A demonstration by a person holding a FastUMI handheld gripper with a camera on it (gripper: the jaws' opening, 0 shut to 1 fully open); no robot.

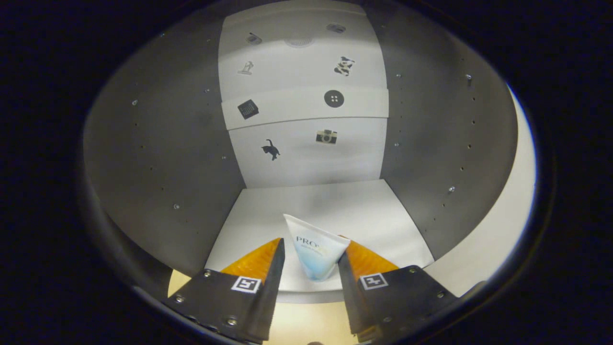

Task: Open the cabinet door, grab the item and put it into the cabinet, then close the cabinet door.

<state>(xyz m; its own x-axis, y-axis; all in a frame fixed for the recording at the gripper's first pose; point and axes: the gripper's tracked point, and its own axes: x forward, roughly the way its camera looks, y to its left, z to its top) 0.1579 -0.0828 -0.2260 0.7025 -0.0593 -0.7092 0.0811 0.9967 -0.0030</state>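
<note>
I am looking into the open cabinet (158,158), with its grey side walls, white back panel and white floor (345,206). A white and pale blue tube (315,251) stands between my fingers, its wide flat end pointing into the cabinet. My gripper (312,245) is shut on the tube, one finger pressing each side. The tube's lower end hangs over the front edge of the cabinet floor; whether it touches the floor I cannot tell.
A white shelf (306,106) crosses the back panel higher up, and small picture stickers dot the panel. The cabinet's white front edge (519,191) curves along the right wall. A pale yellow surface (306,321) lies below the fingers.
</note>
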